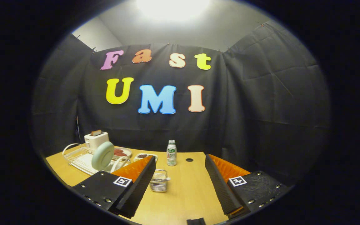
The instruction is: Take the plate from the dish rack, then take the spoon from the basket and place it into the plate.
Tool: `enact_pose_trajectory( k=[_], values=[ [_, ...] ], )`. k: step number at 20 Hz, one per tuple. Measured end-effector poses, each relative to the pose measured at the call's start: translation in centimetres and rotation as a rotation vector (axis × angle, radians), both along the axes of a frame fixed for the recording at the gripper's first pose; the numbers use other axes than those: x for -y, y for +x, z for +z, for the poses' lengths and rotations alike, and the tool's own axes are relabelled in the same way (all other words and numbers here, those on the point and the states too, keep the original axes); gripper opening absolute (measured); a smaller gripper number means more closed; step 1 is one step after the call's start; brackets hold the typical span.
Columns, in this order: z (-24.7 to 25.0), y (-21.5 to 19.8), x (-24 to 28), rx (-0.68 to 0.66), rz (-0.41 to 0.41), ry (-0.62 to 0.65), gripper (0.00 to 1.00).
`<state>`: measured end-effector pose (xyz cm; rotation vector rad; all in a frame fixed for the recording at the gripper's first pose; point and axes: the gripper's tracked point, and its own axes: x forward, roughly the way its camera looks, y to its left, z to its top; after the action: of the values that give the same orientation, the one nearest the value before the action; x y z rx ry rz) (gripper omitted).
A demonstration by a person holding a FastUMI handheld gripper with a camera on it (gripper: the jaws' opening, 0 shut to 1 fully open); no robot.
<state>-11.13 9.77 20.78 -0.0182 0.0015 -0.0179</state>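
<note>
Fingers (pixel 180 184) apart; basket (pixel 159 180) between, spoon (pixel 164 179) seemingly inside.

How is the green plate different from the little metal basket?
The plate is pale green and solid; the basket is shiny wire you can see through. The plate stands on edge in the dish rack; the basket sits upright on the table. The plate is beyond the left finger; the basket lies between the open fingers of the gripper. Neither is being touched.
</note>
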Motion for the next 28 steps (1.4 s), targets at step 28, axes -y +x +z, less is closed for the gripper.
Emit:
enact_pose_trajectory(
  k=[28],
  values=[
    [-16.3,24.9,-31.3,-0.518,0.115,0.274,0.93]
  ],
)
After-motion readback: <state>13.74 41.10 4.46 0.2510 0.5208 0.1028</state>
